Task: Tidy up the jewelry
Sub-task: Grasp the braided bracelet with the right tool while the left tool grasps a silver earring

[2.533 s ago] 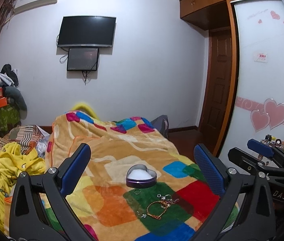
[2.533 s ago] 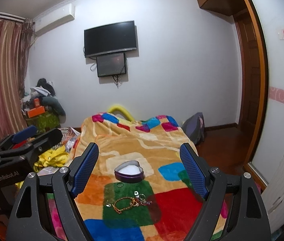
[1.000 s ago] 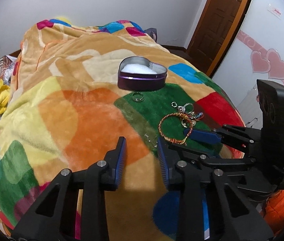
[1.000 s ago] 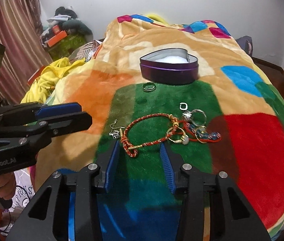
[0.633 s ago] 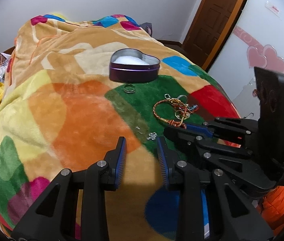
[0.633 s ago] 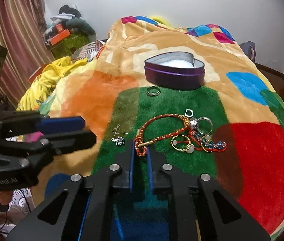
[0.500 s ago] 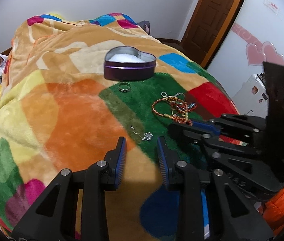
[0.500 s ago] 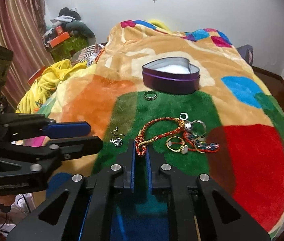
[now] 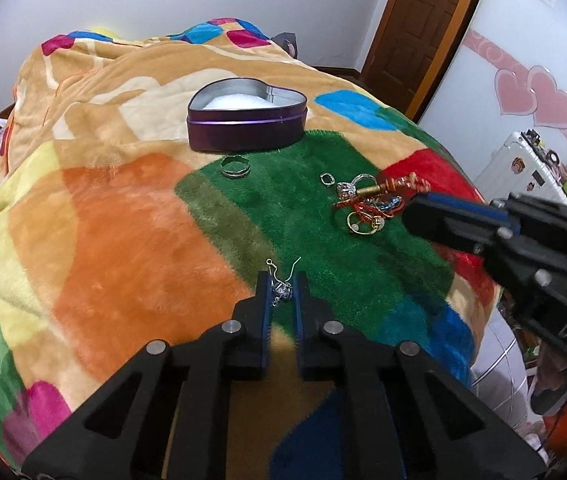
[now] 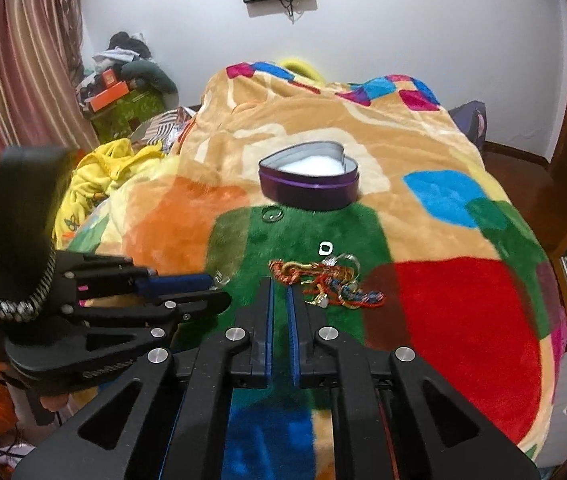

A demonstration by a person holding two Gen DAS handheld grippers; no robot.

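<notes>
Silver earring (image 9: 281, 289) between left gripper (image 9: 282, 296) fingers

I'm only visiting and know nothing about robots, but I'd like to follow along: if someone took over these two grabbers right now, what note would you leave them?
Left gripper: jaws closed on the silver earring, low over the blanket.
Right gripper: jaws almost shut at the end of the red bracelet; whether they actually pinch it is unclear.
The heart tin is open and shows only white padding.
Lying loose on the blanket: the band ring just in front of the tin, the small ring, and the tangled pile of rings and beads.
Done: no jewelry in the tin yet.
Left: move every piece into the tin.
</notes>
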